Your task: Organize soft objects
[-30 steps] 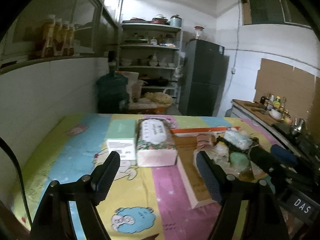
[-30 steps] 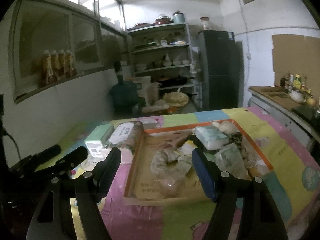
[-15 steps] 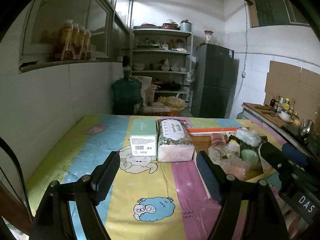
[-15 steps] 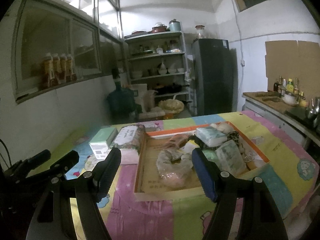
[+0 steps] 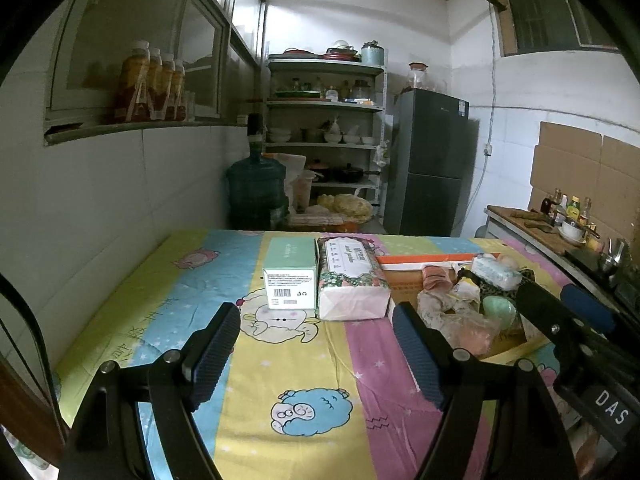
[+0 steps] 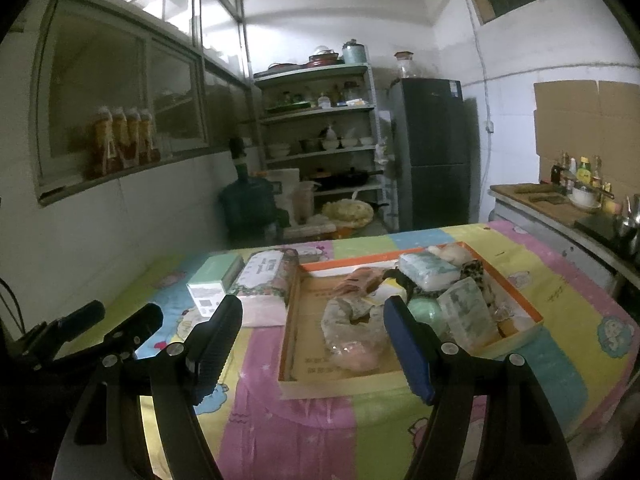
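Two hand-held grippers hang above our bench (image 5: 168,312), both spread wide and holding nothing: the left hand-held gripper (image 5: 316,354) and the right hand-held gripper (image 6: 312,346). We see the soft objects (image 6: 356,320) heaped in an orange-rimmed tray (image 6: 516,296) on the right. Just left of it lie a floral tissue pack (image 5: 350,276) and a green box (image 5: 290,270), touching each other.
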`<state>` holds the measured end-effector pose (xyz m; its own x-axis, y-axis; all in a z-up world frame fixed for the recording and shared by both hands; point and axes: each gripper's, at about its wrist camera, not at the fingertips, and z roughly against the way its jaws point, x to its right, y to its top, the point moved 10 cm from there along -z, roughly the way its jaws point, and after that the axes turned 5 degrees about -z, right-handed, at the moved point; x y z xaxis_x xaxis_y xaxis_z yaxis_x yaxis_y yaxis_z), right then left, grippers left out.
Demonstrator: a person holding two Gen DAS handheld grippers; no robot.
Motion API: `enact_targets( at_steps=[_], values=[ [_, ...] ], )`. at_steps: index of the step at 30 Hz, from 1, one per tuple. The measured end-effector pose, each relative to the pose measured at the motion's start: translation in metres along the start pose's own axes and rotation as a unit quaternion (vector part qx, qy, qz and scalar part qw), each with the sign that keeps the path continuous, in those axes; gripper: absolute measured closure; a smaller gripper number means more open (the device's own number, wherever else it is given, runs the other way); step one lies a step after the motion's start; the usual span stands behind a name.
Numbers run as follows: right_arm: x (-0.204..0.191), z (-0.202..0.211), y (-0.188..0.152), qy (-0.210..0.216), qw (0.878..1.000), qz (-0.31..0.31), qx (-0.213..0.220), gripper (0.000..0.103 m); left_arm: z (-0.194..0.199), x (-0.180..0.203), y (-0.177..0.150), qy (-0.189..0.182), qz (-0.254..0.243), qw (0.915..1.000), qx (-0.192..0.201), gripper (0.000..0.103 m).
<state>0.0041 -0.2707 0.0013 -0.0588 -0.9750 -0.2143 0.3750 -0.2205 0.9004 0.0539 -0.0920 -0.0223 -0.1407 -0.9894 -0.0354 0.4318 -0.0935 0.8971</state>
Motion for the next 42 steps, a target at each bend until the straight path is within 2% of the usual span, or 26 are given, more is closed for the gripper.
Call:
enact_targets(
  at_steps=[24,42],
  values=[
    [-0.019,-0.006,-0.001,0.008,1.000,0.001,-0.001,0.028,-0.002,-0.014,-0.006,0.003,0.000,1.0000,-0.007,0.024],
    [-0.031,-0.011,-0.007,-0.004,1.000,0.012,0.003,0.028,-0.006,-0.024,-0.009,0.004,0.004,0.9999,-0.009,0.024]
  ],
)
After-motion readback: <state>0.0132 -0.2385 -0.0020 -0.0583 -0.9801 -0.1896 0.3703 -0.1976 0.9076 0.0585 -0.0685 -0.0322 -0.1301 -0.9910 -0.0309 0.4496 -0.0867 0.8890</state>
